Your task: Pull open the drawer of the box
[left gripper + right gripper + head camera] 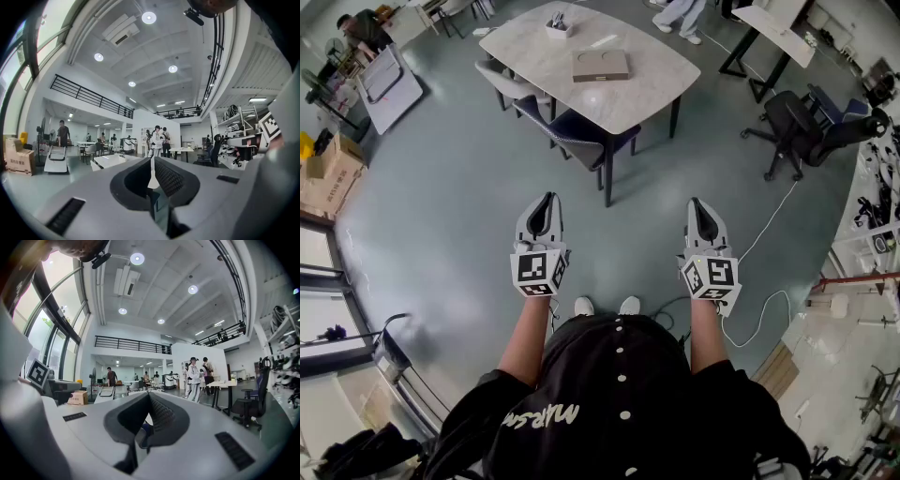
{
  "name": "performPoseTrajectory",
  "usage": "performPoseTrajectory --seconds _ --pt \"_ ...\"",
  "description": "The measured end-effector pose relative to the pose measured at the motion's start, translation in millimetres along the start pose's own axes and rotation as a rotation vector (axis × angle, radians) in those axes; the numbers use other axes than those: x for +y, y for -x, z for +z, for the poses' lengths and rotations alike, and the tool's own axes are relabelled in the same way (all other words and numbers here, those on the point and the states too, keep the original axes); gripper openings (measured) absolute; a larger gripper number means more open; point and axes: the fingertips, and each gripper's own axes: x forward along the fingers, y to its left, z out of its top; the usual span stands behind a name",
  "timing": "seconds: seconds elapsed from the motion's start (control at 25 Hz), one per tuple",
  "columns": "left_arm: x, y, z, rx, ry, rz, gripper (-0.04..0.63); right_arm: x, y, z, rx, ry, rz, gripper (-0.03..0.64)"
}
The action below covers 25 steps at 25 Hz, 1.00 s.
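We hold the left gripper (pixel 547 200) and the right gripper (pixel 697 203) side by side, well apart; each has its jaws pressed together with nothing between them; the box (pixel 600 65) lies well ahead of both tips on the table (pixel 654 82), touched by neither.

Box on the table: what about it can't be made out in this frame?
- Head view: box too small; drawer front and any handle unreadable.
- Left gripper view: shut left tongs fill the foreground; no box discernible.
- Right gripper view: likewise, behind shut right tongs.
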Motion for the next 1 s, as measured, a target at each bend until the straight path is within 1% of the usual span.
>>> performPoseTrajectory --seconds 0.6,0.84,1.0 --pt "-19 -5 4 -0.004 -0.012 0.016 0.029 -15 3 1 -0.005 0.012 0.028 -0.003" --pt "-41 -9 5 -0.008 -0.022 0.04 0.029 -33 7 -1 -0.014 0.019 0.07 -0.003" --pt "-48 -15 8 -0.018 -0.021 0.056 0.029 -45 3 -3 -0.003 0.027 0.078 -0.003"
